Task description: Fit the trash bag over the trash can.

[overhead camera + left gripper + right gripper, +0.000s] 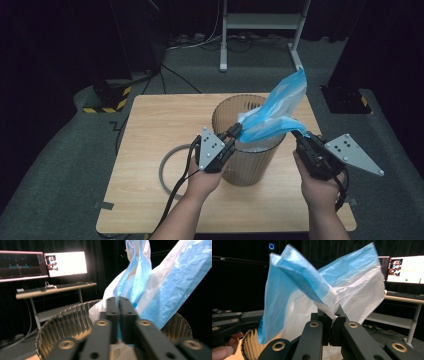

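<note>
High view, left to right: a grey ring lies flat on the wooden table, left of centre, with the left gripper's cable running across it. Just right of it, the left hand holds the left gripper, its jaws pressed together on the near-left edge of a blue and white plastic bag. The bag sits over the mouth of a ribbed, see-through bin, which stands upright at frame centre. The bag's loose top sticks up and to the right, toward upper centre-right. Right of the bin, the right hand holds the right gripper, jaws also closed, pinching the bag's right edge just past the bin rim. The bag is stretched between the two grippers above the bin opening.

Left gripper view: monitors and a desk in the upper left, the bin's ribbed rim at lower left, jaws shut at centre with bag film caught between them, and the bag rising to the upper right.

Right gripper view: the other gripper and fingertips at the lower left edge, the bin rim beside them, jaws at bottom centre clamped on the bag, and a monitor at upper right.
</note>
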